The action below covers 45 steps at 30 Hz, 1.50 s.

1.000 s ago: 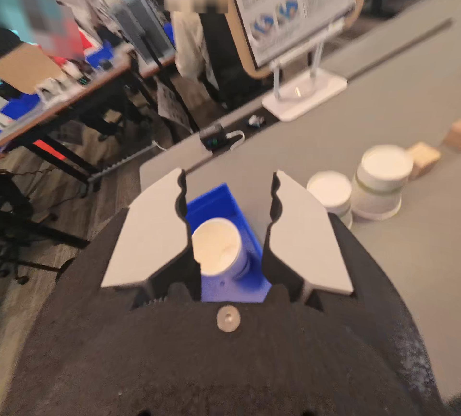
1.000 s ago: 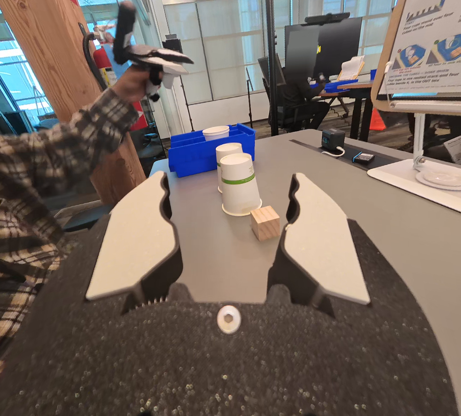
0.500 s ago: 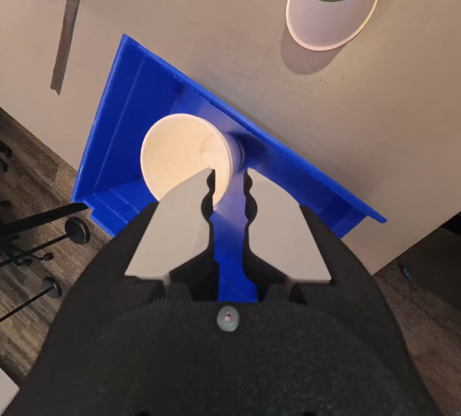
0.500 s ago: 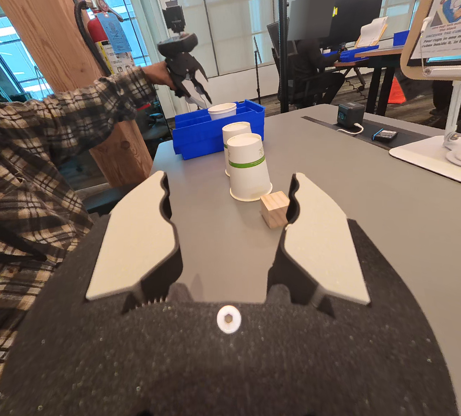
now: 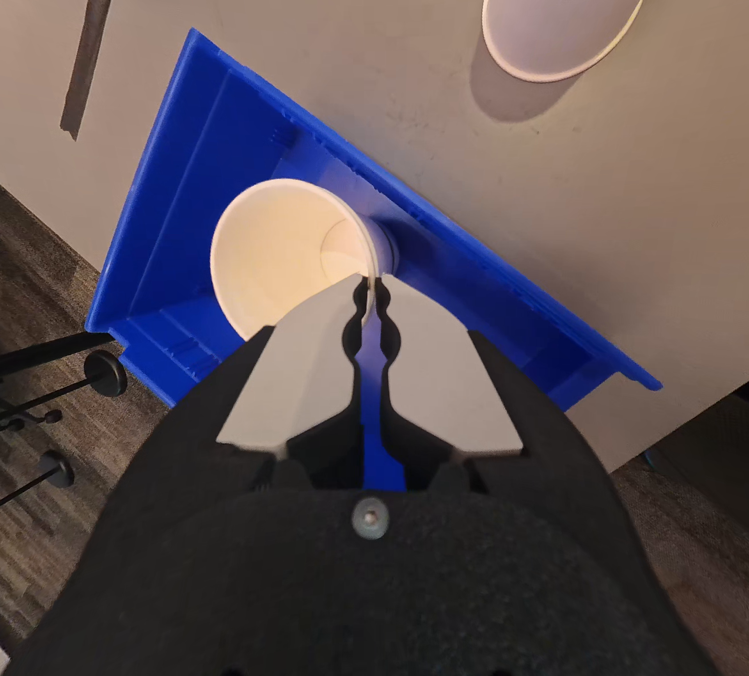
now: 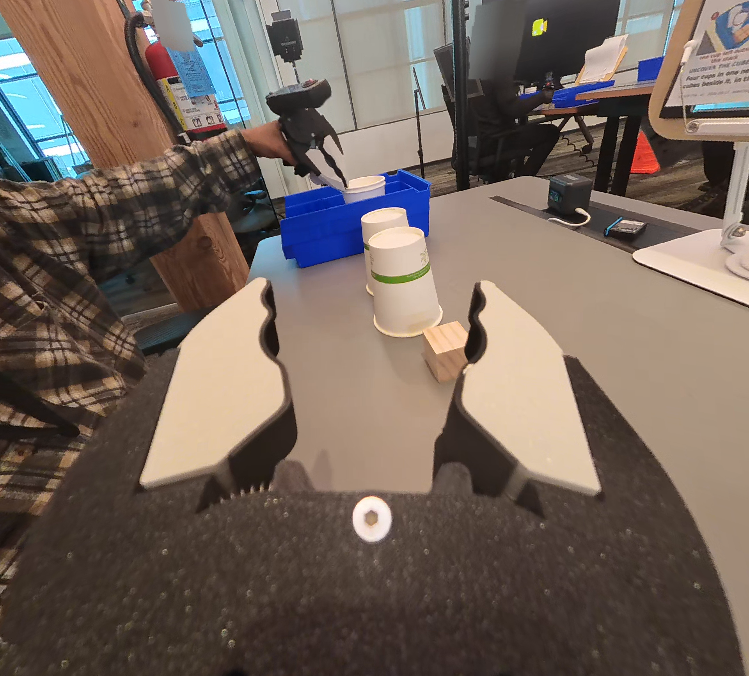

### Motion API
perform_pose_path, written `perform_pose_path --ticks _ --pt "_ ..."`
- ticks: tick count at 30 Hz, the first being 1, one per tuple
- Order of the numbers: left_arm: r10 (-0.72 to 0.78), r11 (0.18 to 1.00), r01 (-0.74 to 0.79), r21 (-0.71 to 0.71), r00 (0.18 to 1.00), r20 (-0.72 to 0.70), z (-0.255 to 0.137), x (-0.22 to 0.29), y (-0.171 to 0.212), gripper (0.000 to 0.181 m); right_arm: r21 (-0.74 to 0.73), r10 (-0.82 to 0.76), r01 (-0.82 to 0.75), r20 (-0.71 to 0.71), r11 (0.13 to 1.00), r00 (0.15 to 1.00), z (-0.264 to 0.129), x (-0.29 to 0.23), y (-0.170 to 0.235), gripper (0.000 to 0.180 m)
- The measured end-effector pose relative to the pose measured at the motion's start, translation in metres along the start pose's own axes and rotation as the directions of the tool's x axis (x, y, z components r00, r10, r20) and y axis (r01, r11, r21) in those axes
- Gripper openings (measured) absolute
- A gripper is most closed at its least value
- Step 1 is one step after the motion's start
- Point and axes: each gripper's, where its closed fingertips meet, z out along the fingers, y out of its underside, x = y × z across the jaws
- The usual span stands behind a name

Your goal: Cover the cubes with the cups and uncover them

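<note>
The left gripper [image 5: 369, 285] pinches the rim of one upright cup [image 5: 292, 251] in the blue bin [image 5: 194, 170]. Two inverted cups [image 6: 405, 279] and one wooden cube [image 6: 444, 350] stand on the worktop [image 6: 567, 332]; the right gripper [image 6: 373, 316] hovers wide open, empty.

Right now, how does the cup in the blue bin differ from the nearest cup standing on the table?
The cup in the blue bin stands mouth up; the nearest table cup is upside down. The bin cup's rim is pinched by the left gripper; nothing touches the table cup, and the right gripper is open. The bin cup sits inside the blue bin; the table cup stands beside a wooden cube. Both are white paper cups.
</note>
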Motion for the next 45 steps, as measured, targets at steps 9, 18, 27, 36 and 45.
perform_pose_path --ticks 9,18,27,36,45 --pt "-0.006 1.0 0.006 -0.006 0.999 0.038 -0.002 -0.004 0.0 0.003 0.009 -0.004 0.004 -0.007 1.0 1.0 -0.002 -0.002 -0.004 0.089" --pt "0.009 1.0 -0.007 -0.009 0.973 0.229 -0.035 -0.018 -0.005 0.002 0.01 -0.001 0.001 0.005 1.0 1.0 0.002 -0.006 0.001 0.087" --pt "0.043 0.998 -0.023 -0.055 0.912 0.409 -0.064 -0.027 -0.009 0.003 0.01 0.001 -0.001 0.009 1.0 1.0 0.005 -0.01 0.004 0.087" --pt "0.056 0.996 -0.01 -0.092 0.855 0.516 -0.084 -0.028 -0.017 0.002 0.001 0.001 -0.001 0.006 1.0 1.0 0.005 -0.01 0.007 0.087" --pt "0.062 0.994 -0.006 -0.108 0.848 0.526 -0.081 -0.027 -0.018 0.002 0.002 0.009 -0.009 0.01 1.0 1.0 0.005 -0.01 0.011 0.087"
